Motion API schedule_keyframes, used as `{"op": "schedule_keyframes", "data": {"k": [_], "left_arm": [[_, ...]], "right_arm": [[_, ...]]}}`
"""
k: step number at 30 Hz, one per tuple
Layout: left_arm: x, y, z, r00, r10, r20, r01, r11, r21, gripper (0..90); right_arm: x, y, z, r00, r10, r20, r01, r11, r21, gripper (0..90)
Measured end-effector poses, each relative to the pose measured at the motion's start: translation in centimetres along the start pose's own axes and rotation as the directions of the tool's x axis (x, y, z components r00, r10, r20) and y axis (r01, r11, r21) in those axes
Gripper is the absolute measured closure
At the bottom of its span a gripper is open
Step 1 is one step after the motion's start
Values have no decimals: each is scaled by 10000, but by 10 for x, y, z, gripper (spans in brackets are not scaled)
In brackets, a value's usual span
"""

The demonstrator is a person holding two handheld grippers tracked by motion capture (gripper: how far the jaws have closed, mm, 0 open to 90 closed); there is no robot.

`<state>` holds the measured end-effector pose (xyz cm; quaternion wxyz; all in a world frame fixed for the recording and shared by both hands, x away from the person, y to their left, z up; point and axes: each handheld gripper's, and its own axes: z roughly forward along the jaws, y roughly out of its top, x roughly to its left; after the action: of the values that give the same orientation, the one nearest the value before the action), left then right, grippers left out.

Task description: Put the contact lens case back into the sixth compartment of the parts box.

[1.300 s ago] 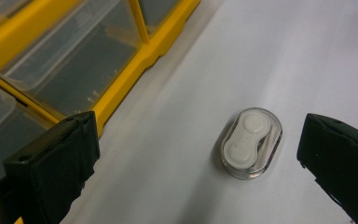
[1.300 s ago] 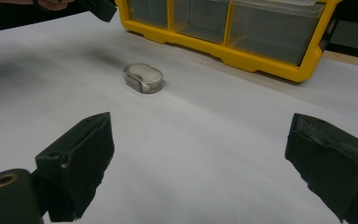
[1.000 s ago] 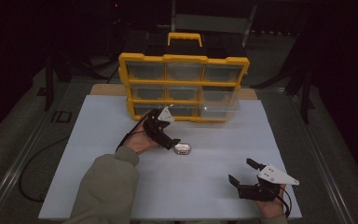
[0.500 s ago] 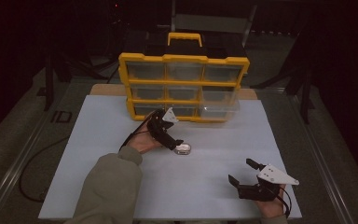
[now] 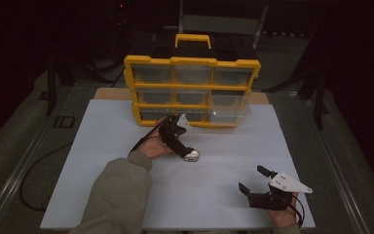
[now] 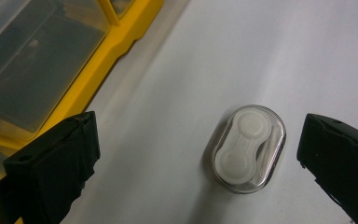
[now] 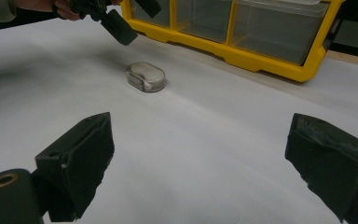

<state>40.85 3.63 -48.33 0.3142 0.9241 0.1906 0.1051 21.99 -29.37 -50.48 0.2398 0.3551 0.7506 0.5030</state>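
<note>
A small clear oval case (image 6: 248,148) with a white insert lies flat on the white table sheet (image 5: 102,146). My left gripper (image 6: 198,140) is open and hovers just above it; the case sits between the jaws, nearer the right one, untouched. From above, the case (image 5: 192,155) lies at the tip of my left gripper (image 5: 185,148), in front of the yellow drawer organizer (image 5: 192,90). My right gripper (image 5: 253,179) rests open and holds nothing near the front right of the sheet. Its own view looks across at the case (image 7: 145,77) and my left gripper (image 7: 133,16).
The organizer has clear drawers; its bottom-right drawer (image 5: 229,114) is pulled out a little over the sheet. A black carry handle section with a yellow grip (image 5: 193,41) tops it. Dark floor and stands surround the table.
My left gripper has edged slightly right and forward over the case. The case and my right gripper have stayed put.
</note>
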Motion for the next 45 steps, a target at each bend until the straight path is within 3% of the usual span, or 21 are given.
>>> {"op": "schedule_keyframes", "data": {"k": [18,29,37,45], "left_arm": [[-2,9,14,9984,-12,572,-46,9949,1007,23],[-5,9,24,9978,-64,667,-35,9891,1474,102],[-12,10,31,9956,442,829,-588,9814,1827,215],[-15,12,32,9874,599,1466,-869,9788,1854,367]], "right_arm": [[0,0,0,10000,42,-35,-42,10000,25,76],[-1,0,0,10000,43,-19,-43,10000,28,76],[-1,0,0,10000,41,-10,-41,10000,33,76],[-1,-1,0,10000,20,-7,-20,10000,43,76]]}}
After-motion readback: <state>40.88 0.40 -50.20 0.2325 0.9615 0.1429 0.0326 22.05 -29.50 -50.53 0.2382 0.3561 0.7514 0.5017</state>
